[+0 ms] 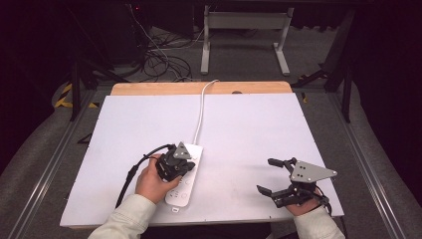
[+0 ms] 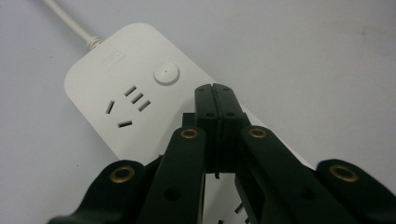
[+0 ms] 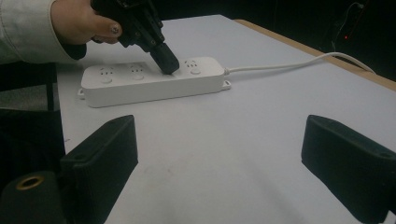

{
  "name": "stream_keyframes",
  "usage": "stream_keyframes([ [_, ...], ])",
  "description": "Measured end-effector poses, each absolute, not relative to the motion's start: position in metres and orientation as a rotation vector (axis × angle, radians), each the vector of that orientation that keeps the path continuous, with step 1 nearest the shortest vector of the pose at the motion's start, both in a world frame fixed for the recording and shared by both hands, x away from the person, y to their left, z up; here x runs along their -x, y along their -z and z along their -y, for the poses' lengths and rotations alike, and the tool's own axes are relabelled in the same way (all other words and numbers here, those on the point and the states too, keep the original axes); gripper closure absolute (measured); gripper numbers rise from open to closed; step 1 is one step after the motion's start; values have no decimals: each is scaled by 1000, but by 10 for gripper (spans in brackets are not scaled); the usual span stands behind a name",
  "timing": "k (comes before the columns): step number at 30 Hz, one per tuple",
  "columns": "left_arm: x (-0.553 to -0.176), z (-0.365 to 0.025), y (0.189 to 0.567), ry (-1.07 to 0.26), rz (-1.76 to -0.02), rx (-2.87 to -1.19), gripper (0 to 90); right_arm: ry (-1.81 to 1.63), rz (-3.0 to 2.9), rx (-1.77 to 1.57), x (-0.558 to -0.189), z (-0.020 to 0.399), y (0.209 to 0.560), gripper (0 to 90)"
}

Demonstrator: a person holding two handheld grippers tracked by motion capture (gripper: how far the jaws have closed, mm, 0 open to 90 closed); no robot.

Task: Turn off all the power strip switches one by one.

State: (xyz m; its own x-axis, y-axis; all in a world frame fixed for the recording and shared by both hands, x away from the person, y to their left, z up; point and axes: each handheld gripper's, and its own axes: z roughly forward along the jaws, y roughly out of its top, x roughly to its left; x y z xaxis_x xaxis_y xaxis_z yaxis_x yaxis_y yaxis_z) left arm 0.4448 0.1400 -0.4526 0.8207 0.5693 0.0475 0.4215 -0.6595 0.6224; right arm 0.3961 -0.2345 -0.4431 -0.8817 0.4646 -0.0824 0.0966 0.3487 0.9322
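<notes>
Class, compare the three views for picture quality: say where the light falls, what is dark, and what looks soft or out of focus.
High view: the white table is evenly lit, the surroundings nearly black. Left gripper view: the power strip is fairly sharp, while the shut left gripper blurs toward the bottom edge. Right gripper view: the open right gripper looks soft and casts faint shadows; the background is dark.

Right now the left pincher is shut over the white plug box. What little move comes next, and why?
Probably nudge the shut left gripper forward onto the round button of the power strip: its tips sit just short of it. The open right gripper waits apart.
</notes>
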Motion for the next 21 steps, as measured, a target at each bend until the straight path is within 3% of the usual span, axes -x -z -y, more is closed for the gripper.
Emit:
stream_keyframes([
  [7, -440, -134, 451, -383, -729, -2422, 900, -1543, -2285, -495, -396, 234, 443, 112],
  [21, -440, -136, 449, -372, -726, -2376, 900, -1541, -2285, -493, -396, 234, 443, 112],
])
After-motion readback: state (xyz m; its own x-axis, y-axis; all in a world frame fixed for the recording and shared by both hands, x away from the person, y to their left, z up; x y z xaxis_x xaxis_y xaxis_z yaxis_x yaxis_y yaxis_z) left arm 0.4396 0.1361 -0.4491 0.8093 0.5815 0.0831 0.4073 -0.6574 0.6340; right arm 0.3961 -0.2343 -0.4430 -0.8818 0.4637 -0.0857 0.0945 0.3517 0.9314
